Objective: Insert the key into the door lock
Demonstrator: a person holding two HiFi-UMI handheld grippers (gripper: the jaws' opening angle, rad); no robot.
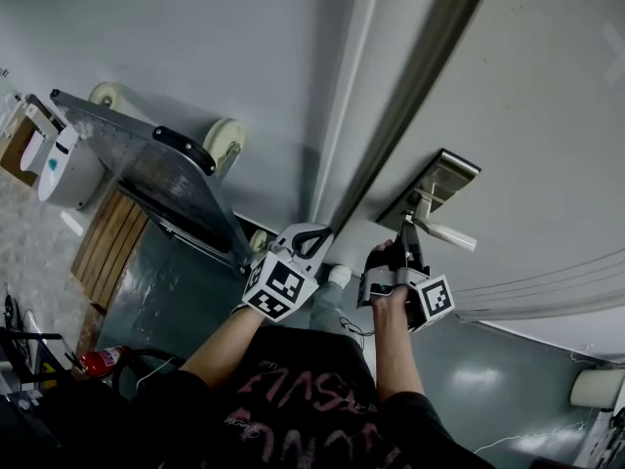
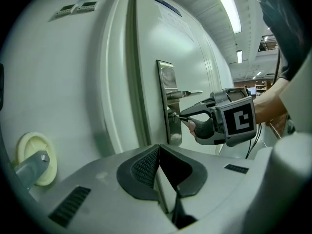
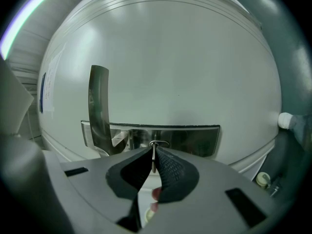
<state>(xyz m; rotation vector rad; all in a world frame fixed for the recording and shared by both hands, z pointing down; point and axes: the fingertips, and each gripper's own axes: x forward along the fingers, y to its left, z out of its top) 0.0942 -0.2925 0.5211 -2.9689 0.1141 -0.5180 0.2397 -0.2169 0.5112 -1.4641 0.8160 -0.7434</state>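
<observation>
Pinched edge-on between the closed jaws of the right gripper: the key, long axis in line with the jaws, tip forward at the cylinder ring of the lock plate just ahead. Left of the jaws, close by, the door handle; right and above, bare door. Left gripper pressed closed on nothing, well back from the plate.

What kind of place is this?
Probably a corridor in an office or industrial building: a white door with a steel lock plate and lever handle, fluorescent ceiling strips, and an upended platform trolley.
</observation>
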